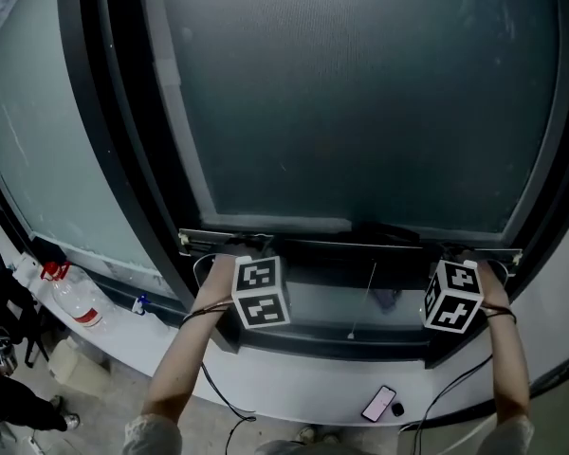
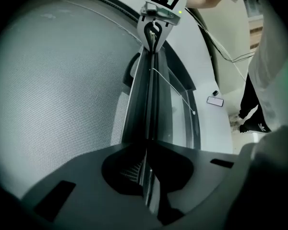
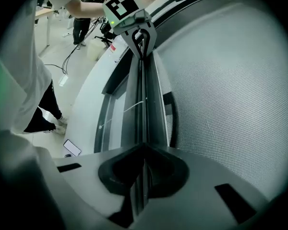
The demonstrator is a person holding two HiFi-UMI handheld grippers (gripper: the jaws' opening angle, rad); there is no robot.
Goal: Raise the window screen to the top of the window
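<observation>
The window screen is a grey mesh panel in a dark frame, and its bottom bar lies low over the sill. My left gripper grips the bar's left end and my right gripper its right end. In the left gripper view the jaws of the left gripper are closed on the bar's thin edge, with the mesh to the left and the right gripper at the far end. In the right gripper view the right gripper pinches the same bar.
A white sill runs below the window, with a phone on it. A thin pull cord hangs under the bar's middle. A clear bottle with a red cap stands on the sill at the left, and a person stands beyond it.
</observation>
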